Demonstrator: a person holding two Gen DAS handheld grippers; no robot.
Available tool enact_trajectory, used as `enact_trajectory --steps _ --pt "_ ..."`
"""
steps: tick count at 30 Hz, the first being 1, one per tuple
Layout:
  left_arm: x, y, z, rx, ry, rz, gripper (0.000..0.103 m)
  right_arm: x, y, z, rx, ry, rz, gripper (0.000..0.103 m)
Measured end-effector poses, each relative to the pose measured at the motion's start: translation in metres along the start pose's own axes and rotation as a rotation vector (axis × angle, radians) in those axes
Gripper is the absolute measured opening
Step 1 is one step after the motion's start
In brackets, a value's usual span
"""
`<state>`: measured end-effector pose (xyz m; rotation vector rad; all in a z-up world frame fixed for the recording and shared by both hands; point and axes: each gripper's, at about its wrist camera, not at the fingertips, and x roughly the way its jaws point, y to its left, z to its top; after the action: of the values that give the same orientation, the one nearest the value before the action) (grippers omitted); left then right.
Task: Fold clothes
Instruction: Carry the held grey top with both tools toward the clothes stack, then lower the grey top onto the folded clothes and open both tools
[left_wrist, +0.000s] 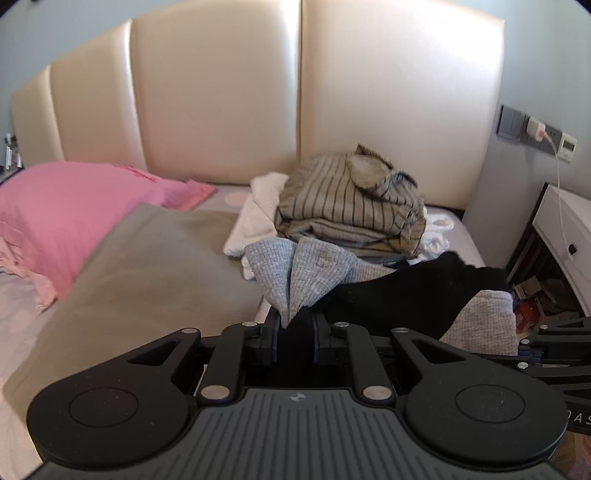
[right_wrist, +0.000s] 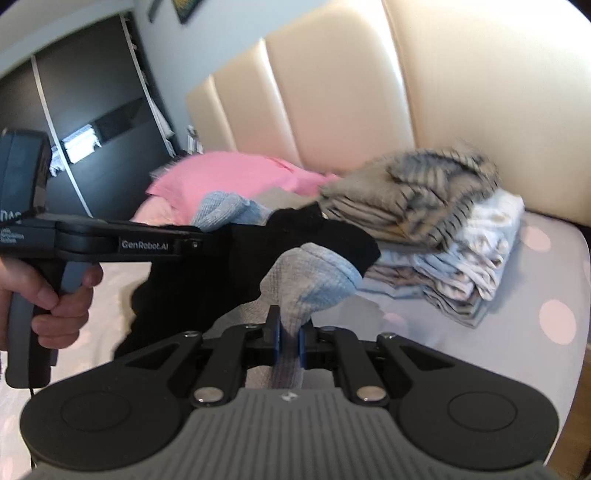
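While both claws grip, the garment (right_wrist: 310, 273) spans between them.

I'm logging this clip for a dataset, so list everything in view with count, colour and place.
Garment: one, grey and black, held up between both grippers over the bed.
Pile of folded clothes: one, striped beige on white, by the headboard.
Pillow: one, pink, far left of the bed.
Blanket: one, grey-brown, spread on the bed.
Headboard: one, cream, padded.
Bedsheet: one, pale lilac with pink dots.
Nightstand: one, white, right of the bed.
Charger: one, white, plugged in the wall.
Left hand-held gripper: shut on the garment.
Right hand-held gripper: shut on the garment.
Hand: one, holding the left handle.
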<state>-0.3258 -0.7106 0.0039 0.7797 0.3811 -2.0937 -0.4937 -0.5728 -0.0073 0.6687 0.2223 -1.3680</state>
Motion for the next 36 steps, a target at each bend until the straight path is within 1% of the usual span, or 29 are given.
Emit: enact_trajectory --steps 2,5,7,9,11,13,15,16,17,19,20,21,22,23,24,26,28,30,31,33,36 --pt "0.017 0.001 0.001 0.012 0.029 -0.004 0.015 0.010 -0.012 -0.005 0.027 0.029 -0.012 0.010" --pt "0.036 0.004 -0.004 0.016 0.068 0.016 0.018 0.028 -0.022 -0.009 0.042 0.071 -0.028 0.010" --pt "0.043 0.004 -0.006 0.007 0.083 0.031 0.021 0.038 -0.027 -0.010 0.051 0.098 -0.042 0.011" --pt "0.046 0.004 -0.007 0.003 0.087 0.049 0.022 0.046 -0.030 -0.010 0.053 0.125 -0.061 0.014" --pt "0.046 0.001 -0.006 0.019 0.094 0.080 0.023 0.051 -0.033 -0.009 0.066 0.150 -0.089 0.021" --pt "0.040 0.000 -0.004 0.033 0.086 0.124 0.023 0.051 -0.035 -0.007 0.072 0.161 -0.118 0.024" --pt "0.032 0.000 -0.002 0.026 0.078 0.157 0.023 0.048 -0.036 -0.004 0.075 0.168 -0.147 0.028" --pt "0.026 0.000 -0.001 0.021 0.072 0.172 0.025 0.046 -0.036 -0.002 0.074 0.167 -0.168 0.035" --pt "0.020 0.000 0.000 0.020 0.063 0.191 0.027 0.044 -0.036 0.000 0.070 0.160 -0.196 0.038" --pt "0.007 -0.003 0.000 0.025 0.040 0.225 0.030 0.035 -0.036 0.004 0.044 0.125 -0.240 0.038" --pt "0.000 -0.004 0.000 0.028 0.027 0.239 0.030 0.030 -0.035 0.006 0.033 0.104 -0.247 0.038" --pt "-0.008 -0.005 -0.002 0.023 0.013 0.237 0.030 0.025 -0.036 0.008 0.028 0.084 -0.238 0.038" --pt "-0.016 -0.006 -0.004 0.017 0.000 0.232 0.029 0.021 -0.036 0.009 0.027 0.070 -0.216 0.033" --pt "-0.023 -0.007 -0.008 0.009 -0.005 0.216 0.023 0.018 -0.037 0.010 0.032 0.063 -0.179 0.026" --pt "-0.028 -0.008 -0.012 0.004 -0.004 0.205 0.019 0.016 -0.037 0.010 0.036 0.064 -0.140 0.024" --pt "-0.036 -0.011 -0.021 0.003 0.010 0.183 0.017 0.019 -0.034 0.008 0.019 0.089 -0.074 0.024" --pt "-0.033 -0.017 -0.032 0.039 0.035 0.188 0.017 0.026 -0.026 0.003 -0.032 0.115 -0.048 0.024" --pt "-0.030 -0.022 -0.043 0.072 0.061 0.196 0.017 0.038 -0.018 -0.002 -0.087 0.136 -0.060 0.024" --pt "-0.024 -0.022 -0.047 0.077 0.078 0.212 0.017 0.045 -0.015 -0.003 -0.107 0.146 -0.070 0.024" --pt "-0.010 -0.017 -0.054 0.062 0.099 0.241 0.017 0.061 -0.011 -0.006 -0.143 0.167 -0.090 0.024" --pt "0.011 -0.008 -0.057 0.030 0.110 0.246 0.017 0.081 -0.012 -0.009 -0.164 0.196 -0.117 0.023"
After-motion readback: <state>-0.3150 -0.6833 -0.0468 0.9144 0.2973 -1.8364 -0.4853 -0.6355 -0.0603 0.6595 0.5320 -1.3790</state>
